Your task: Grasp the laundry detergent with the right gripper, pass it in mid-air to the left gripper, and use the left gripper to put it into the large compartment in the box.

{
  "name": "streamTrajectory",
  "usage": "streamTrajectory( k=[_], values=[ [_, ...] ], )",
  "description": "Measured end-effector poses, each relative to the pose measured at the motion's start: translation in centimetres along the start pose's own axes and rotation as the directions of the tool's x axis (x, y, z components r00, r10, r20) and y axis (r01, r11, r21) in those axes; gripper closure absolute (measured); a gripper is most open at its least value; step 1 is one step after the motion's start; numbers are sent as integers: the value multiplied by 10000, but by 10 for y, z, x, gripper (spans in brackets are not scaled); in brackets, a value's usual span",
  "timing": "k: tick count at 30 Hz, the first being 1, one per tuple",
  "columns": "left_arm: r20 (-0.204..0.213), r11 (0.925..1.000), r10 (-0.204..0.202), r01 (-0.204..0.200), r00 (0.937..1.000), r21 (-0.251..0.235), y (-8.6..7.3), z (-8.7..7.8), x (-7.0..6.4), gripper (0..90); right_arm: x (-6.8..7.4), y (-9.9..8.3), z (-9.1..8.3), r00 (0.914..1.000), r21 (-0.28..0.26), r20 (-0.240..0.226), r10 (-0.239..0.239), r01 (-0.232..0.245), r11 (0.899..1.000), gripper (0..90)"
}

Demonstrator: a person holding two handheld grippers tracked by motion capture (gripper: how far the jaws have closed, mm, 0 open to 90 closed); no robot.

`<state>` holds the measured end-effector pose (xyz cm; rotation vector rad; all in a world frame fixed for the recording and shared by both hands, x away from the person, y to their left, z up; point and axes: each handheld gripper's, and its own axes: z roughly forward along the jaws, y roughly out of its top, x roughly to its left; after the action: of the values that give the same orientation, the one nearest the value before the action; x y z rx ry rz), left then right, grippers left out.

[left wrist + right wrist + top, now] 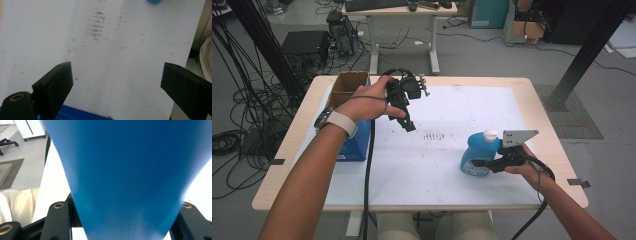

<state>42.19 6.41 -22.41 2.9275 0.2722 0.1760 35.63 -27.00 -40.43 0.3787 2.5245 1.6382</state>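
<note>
The right tool (484, 162) pinches the blue bottle (477, 152), standing on the table (532, 90) right of the box (349, 85). The left tool (408, 124) hovers spread. Next, probably lift steadily.

Blue bottle (478, 152) with white cap (490, 134), blue box (358, 142)

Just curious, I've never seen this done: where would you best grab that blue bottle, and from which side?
Around its narrower upper body below the white cap, coming from the side. The blue bottle stands upright and widens toward the base, so the waist probably fits best. The right tool already straddles it from the person's side.
</note>
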Motion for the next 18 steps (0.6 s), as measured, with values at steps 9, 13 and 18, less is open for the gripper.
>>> streamTrajectory(
  k=[9,13,18],
  values=[
    [-10,10000,-73,73,10000,-10,-1,-1,0,110,0,0,0,10000,-5,-14,24,-24,10000,429],
    [18,10000,-91,91,10000,-27,-2,-2,0,111,1,-1,1,9998,-173,150,163,-160,9997,428],
    [42,10000,-74,74,10000,-21,1,-2,-1,111,1,-1,0,9998,-131,116,151,-150,9998,428]
  ],
)
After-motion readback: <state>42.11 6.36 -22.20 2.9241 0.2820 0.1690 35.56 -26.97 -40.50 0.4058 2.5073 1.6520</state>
